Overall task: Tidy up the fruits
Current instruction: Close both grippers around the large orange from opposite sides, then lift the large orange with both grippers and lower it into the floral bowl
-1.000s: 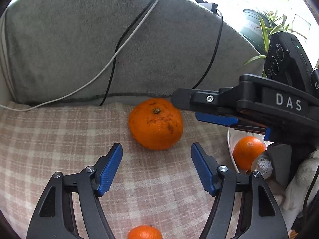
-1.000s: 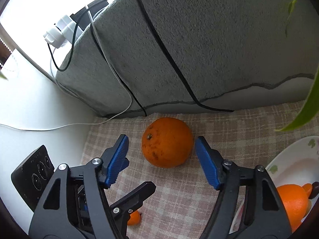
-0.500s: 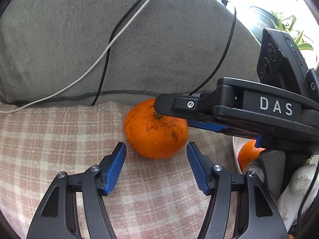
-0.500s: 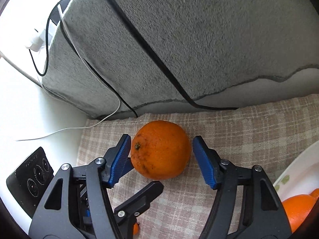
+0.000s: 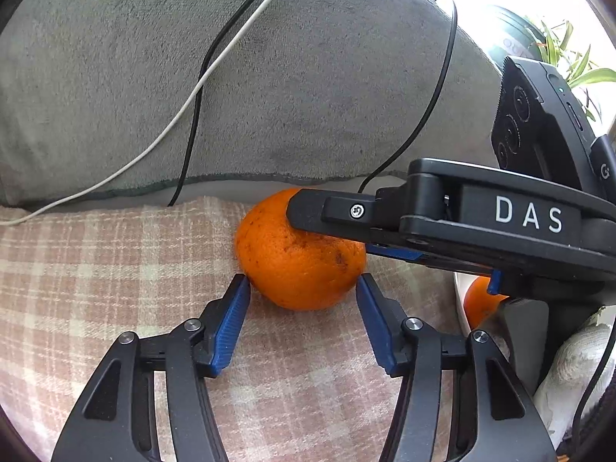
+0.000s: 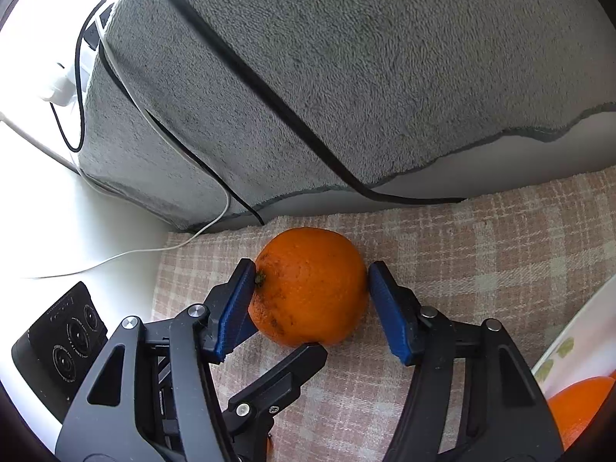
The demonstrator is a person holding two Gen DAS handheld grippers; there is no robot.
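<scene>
A large orange (image 5: 300, 261) lies on a pink checked cloth (image 5: 115, 269) near the grey towel. My left gripper (image 5: 302, 288) has its blue tips at the orange's near sides, jaws closing, pads not clearly pressing. A right gripper finger (image 5: 346, 215) crosses over the fruit's top. In the right wrist view the same orange (image 6: 308, 288) sits between the closing jaws of my right gripper (image 6: 312, 273); the left pad touches it and a thin gap shows at the right pad. A left gripper finger (image 6: 285, 373) reaches in below.
A white plate (image 6: 569, 342) with another orange (image 6: 577, 412) stands to the right, also seen as the plate (image 5: 460, 300). A grey towel-covered back (image 5: 269, 77) with black and white cables rises behind. A potted plant (image 5: 554, 54) is far right. A person's gloved hand (image 5: 577, 358) holds the right gripper.
Both grippers have moved forward onto the large orange and their jaws have narrowed around it. The right gripper's finger now covers the orange's top in the left wrist view.
</scene>
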